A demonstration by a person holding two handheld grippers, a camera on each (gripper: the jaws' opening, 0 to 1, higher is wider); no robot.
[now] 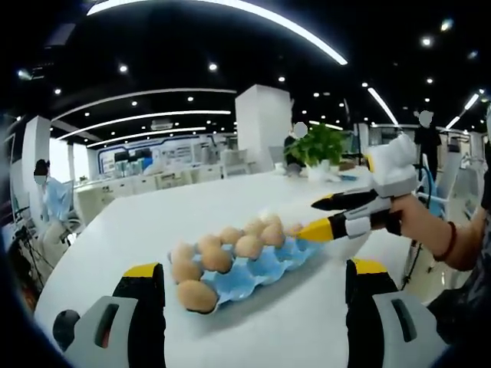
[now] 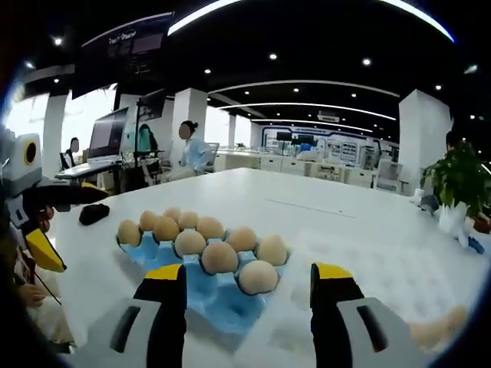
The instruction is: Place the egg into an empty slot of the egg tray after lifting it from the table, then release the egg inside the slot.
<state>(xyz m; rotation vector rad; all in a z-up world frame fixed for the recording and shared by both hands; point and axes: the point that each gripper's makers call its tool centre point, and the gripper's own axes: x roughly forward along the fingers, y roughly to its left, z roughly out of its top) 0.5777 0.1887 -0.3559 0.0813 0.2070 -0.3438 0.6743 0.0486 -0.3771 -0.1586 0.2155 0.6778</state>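
Observation:
A blue egg tray [image 1: 270,266] lies on the white table [image 1: 153,222] and holds several brown eggs [image 1: 196,295]; its slots along one side are bare. My left gripper [image 1: 255,267] is open and empty, its jaws on either side of the tray's near end. My right gripper [image 1: 308,218] comes in from the right, held in a hand, open at the tray's far end. In the right gripper view the tray [image 2: 201,303] sits just beyond my right gripper [image 2: 247,270], open with nothing held. My left gripper [image 2: 77,230] is open at the left edge.
A potted plant [image 1: 318,146] stands at the table's far side, also seen as the plant [image 2: 460,180]. A small black object [image 2: 93,213] lies beside the tray. A blurred peach shape [image 2: 435,330] sits low right; I cannot tell what it is. Seated people and desks are behind.

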